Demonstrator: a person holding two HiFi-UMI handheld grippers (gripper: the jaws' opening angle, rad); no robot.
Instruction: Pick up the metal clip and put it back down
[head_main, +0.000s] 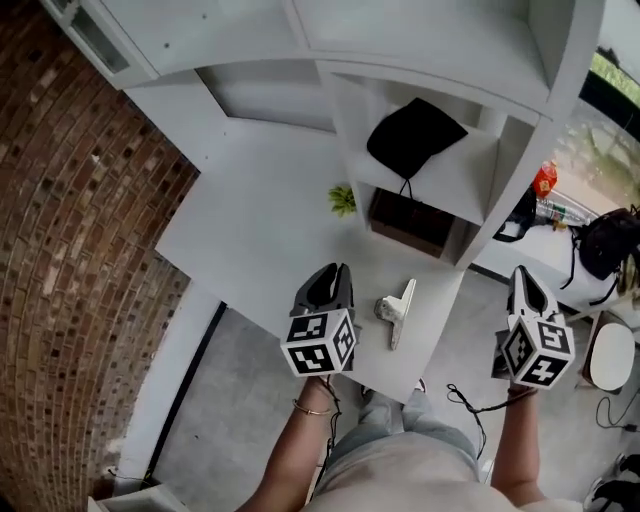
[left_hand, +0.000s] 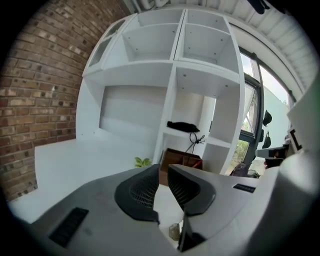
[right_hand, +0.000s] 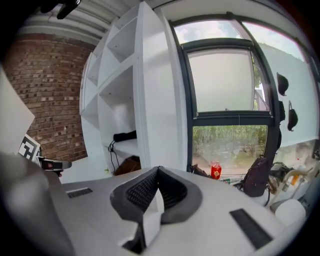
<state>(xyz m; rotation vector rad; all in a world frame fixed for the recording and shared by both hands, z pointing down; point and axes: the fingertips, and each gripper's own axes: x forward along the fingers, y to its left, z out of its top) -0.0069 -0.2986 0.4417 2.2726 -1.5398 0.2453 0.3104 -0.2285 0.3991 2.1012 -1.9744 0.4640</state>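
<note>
Soft daylight from the window (right_hand: 227, 85) fills the scene evenly; shadows are faint. Both gripper views bend strongly and darken at their round edges.

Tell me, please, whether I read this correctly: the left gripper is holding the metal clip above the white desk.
Not quite: the left gripper holds nothing; the left gripper view shows its jaws slightly apart and empty. The metal clip lies on the white desk, just to that gripper's right, as the head view shows.
</note>
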